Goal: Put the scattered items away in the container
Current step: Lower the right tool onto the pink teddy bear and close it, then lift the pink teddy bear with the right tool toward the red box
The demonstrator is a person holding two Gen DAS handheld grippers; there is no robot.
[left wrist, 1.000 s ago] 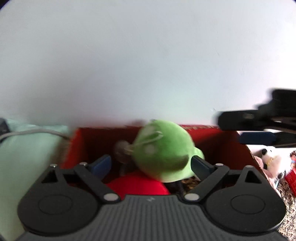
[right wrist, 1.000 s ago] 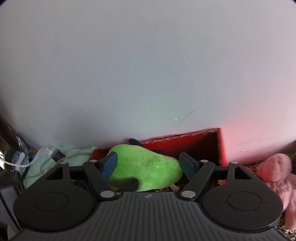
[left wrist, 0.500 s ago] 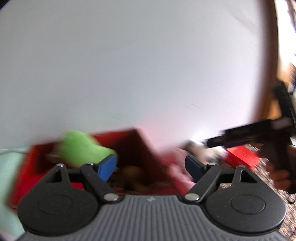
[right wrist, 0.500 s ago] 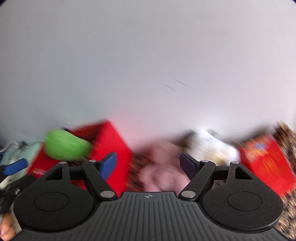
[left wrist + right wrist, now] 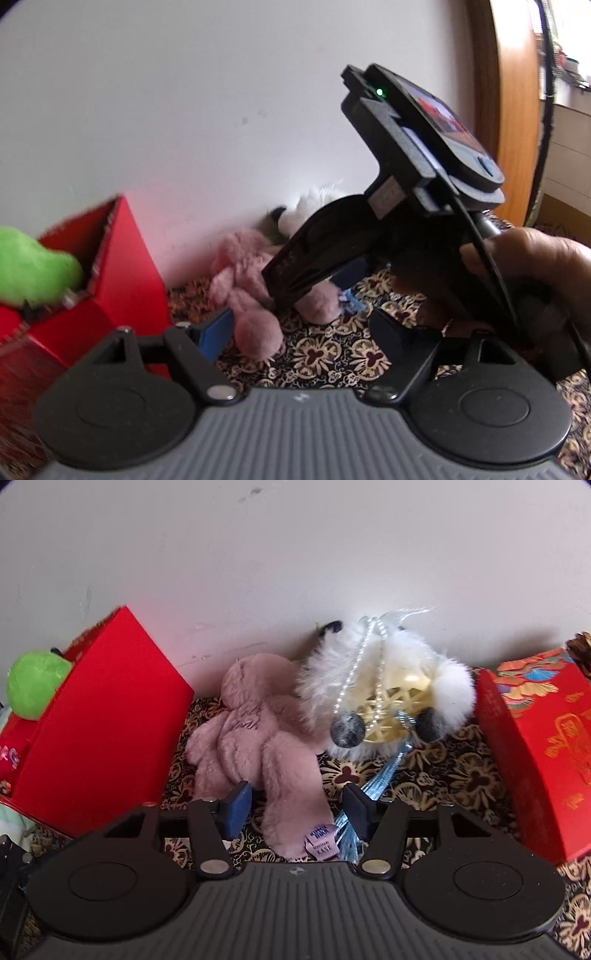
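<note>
Right gripper [image 5: 295,806] closing, a leg of the pink plush rabbit [image 5: 255,731] between its jaws, pads not yet pressing. Left gripper [image 5: 303,328] closing on nothing above patterned carpet [image 5: 332,354]. Open red cardboard box [image 5: 99,734] at nine o'clock, green plush toy [image 5: 35,686] inside.

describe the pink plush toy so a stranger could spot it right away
Find the tall red box by the white wall. On the patterned carpet to its right lies the pink plush toy, beside a white fluffy toy; only the pink one carries a purple tag.
</note>
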